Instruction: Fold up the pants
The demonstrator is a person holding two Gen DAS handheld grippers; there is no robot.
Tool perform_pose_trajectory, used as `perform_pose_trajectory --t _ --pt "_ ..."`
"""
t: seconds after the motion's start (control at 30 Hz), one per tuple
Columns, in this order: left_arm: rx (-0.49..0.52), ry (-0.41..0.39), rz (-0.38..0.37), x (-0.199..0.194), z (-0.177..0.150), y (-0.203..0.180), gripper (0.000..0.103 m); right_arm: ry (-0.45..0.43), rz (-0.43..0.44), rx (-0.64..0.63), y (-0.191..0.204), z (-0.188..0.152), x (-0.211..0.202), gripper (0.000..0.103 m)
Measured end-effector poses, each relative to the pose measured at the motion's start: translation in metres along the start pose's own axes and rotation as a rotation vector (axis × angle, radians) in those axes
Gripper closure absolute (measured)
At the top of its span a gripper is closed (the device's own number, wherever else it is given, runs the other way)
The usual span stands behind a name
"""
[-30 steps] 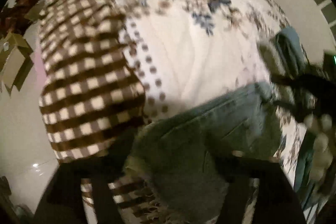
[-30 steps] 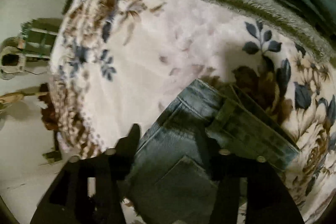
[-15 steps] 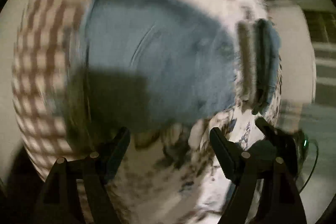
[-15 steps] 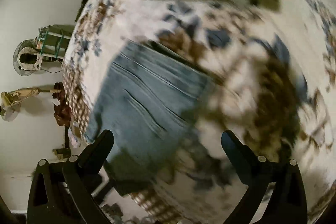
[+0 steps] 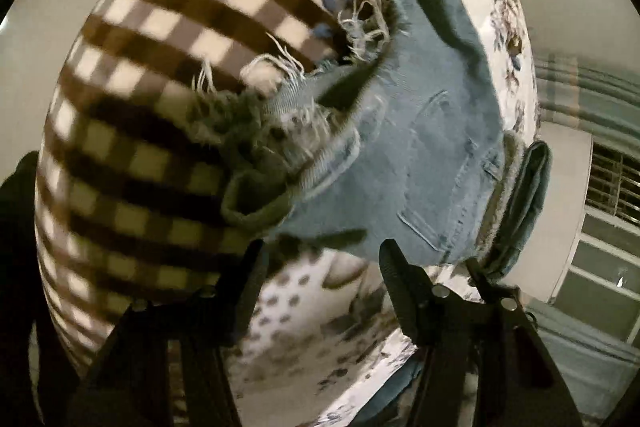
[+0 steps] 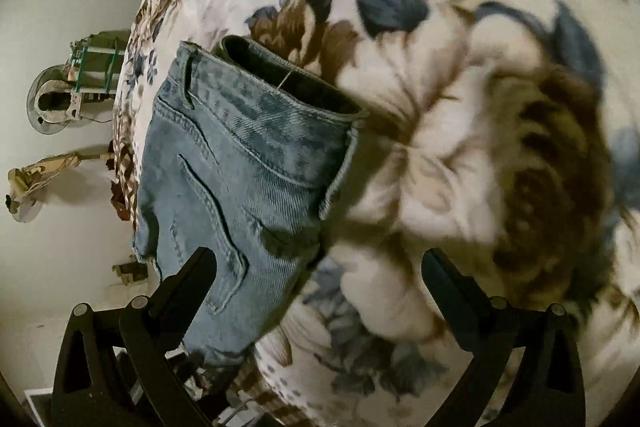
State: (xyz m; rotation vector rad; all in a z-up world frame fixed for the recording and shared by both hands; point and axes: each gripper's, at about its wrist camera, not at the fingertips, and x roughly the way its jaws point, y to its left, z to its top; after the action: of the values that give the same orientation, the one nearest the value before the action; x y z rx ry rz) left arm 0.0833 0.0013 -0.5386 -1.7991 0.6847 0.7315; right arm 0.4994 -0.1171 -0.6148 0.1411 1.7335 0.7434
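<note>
The jeans (image 5: 420, 147) are laid on the bed, on a floral blanket (image 6: 460, 107), and everything else is placed here relative to them. In the left wrist view the frayed hems (image 5: 280, 107) are seen bunched at the jeans' left end, where they lie over a brown checked blanket (image 5: 152, 75); a back pocket is visible nearer the right end. Just beyond that right end a folded teal blanket (image 5: 524, 203) with a fuzzy grey edge is seen, touching or nearly touching the denim (which of the two cannot be told).

The left claw (image 5: 320, 267) is held spread, with nothing between its fingers; its tips are seen just below the jeans' lower edge, over the floral blanket, and no contact with the denim can be made out.

In the right wrist view the jeans (image 6: 240, 179) are shown folded, with the waistband (image 6: 280, 87) at the top, its dark inside gaping open, and a belt loop and pocket seams in plain view. The right claw (image 6: 320, 275) is also held wide apart and empty: its left finger (image 6: 192, 275) is seen in front of the jeans' lower part, while the other finger is over the floral blanket, well to the right of the denim. A fan (image 6: 52, 99) is seen on the floor, far to the jeans' left.
</note>
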Motion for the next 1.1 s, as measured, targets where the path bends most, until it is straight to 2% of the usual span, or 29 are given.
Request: perform_pose_trajectory --t 0.07,0.17,0.27,0.33,0.37,0.4,0.47,0.53,0.57,0.6,0.63,0.67,0.77,0.93,1.07,1.1 --pt "-0.022 -0.003 -0.039 0.009 -0.004 -0.006 0.047 0.005 0.029 0.014 -0.001 0.007 0.010 0.000" --pt "-0.052 -0.037 -0.056 0.032 -0.007 -0.010 0.047 -0.010 0.094 0.047 -0.005 0.015 0.020 0.000" --pt "-0.123 -0.068 -0.066 0.049 -0.001 -0.006 0.047 -0.030 0.166 0.082 -0.009 0.021 0.028 0.000" --pt "-0.184 -0.082 -0.074 0.055 0.005 -0.004 0.048 -0.052 0.211 0.089 -0.007 0.025 0.031 0.005" --pt "-0.205 -0.084 -0.072 0.057 0.007 -0.005 0.049 -0.059 0.228 0.092 -0.006 0.026 0.033 0.012" --pt "-0.227 -0.081 -0.076 0.059 0.009 -0.006 0.049 -0.060 0.236 0.094 -0.006 0.026 0.034 0.026" --pt "-0.250 -0.099 -0.088 0.055 0.013 -0.005 0.050 -0.054 0.241 0.098 -0.001 0.029 0.040 0.040" --pt "-0.253 -0.117 -0.078 0.050 0.013 -0.006 0.071 -0.070 0.220 0.101 0.002 0.030 0.044 0.049" --pt "-0.254 -0.130 -0.081 0.046 0.013 -0.008 0.077 -0.082 0.218 0.114 0.002 0.029 0.045 0.056" --pt "-0.243 -0.150 -0.092 0.042 0.014 -0.011 0.090 -0.093 0.222 0.124 0.001 0.029 0.044 0.064" --pt "-0.229 -0.160 -0.092 0.040 0.012 -0.015 0.097 -0.104 0.229 0.132 0.001 0.027 0.042 0.069" --pt "-0.199 -0.182 -0.087 0.033 0.014 -0.021 0.097 -0.114 0.237 0.139 0.000 0.025 0.040 0.077" --pt "-0.128 -0.197 -0.094 0.020 0.017 -0.032 0.097 -0.131 0.262 0.150 -0.004 0.014 0.027 0.081" --pt "-0.045 -0.159 -0.073 0.013 0.017 -0.022 0.097 -0.137 0.273 0.158 0.002 -0.009 0.008 0.083" --pt "0.040 -0.127 -0.140 0.010 0.015 -0.001 0.094 -0.110 0.240 0.124 -0.017 -0.026 0.002 0.081" --pt "0.045 -0.122 -0.168 0.016 0.014 0.002 0.085 -0.089 0.241 0.129 -0.022 -0.026 0.007 0.078"
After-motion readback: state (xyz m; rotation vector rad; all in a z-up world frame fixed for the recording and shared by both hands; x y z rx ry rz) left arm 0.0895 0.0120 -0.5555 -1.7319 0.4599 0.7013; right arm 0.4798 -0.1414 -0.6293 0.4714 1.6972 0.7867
